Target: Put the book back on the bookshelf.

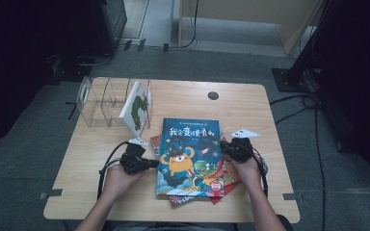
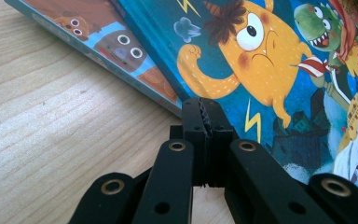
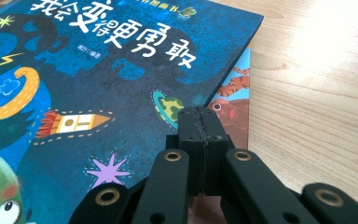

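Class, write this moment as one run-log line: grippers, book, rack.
left gripper: jaws shut, at blue book left edge | right gripper: jaws shut, at right edge | clear rack: one book upright

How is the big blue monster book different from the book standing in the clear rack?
The blue monster book lies flat on the table on top of other books; the white book stands leaning in the clear rack. The blue book's cover is dark blue with an orange monster; the white book's cover is white with a green caterpillar-like shape. A gripper sits at each side of the blue book, none by the white one. Both are picture books.
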`<state>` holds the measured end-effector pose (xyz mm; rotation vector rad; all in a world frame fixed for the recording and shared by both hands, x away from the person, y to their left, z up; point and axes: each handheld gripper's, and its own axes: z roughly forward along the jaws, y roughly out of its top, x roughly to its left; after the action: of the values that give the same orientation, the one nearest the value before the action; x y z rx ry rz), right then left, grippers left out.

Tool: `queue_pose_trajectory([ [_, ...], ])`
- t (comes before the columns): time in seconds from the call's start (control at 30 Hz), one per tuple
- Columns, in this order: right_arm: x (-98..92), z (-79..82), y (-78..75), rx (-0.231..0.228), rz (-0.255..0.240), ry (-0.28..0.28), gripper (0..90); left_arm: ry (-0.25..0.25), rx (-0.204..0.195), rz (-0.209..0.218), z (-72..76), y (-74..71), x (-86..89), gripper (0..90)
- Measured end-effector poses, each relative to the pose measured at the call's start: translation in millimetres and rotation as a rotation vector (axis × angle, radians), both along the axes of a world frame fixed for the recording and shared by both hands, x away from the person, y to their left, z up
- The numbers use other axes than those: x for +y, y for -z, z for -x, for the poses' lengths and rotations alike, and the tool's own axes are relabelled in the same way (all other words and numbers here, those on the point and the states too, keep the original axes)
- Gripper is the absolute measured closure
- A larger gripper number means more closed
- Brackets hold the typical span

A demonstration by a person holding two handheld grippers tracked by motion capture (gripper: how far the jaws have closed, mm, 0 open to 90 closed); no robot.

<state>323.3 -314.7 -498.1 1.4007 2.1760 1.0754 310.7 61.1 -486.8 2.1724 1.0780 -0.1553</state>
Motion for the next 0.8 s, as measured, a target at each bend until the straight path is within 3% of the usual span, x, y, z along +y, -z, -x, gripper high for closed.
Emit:
queue_pose_trajectory([
  [0.6,-2.8,-2.3,-1.6,0.011,0.009,0.028,90.0,0.026,-0.004,-0.005,11.1,-0.5,-12.0,90.0],
  [0.67,-3.4,-3.0,-1.2,0.019,-0.010,0.038,90.0,0.029,-0.002,-0.003,11.6,-0.6,-12.2,90.0],
  [0.8,-0.2,-4.5,-0.8,0.004,0.006,0.047,90.0,0.027,0.004,0.005,14.3,-0.4,-13.1,90.0],
])
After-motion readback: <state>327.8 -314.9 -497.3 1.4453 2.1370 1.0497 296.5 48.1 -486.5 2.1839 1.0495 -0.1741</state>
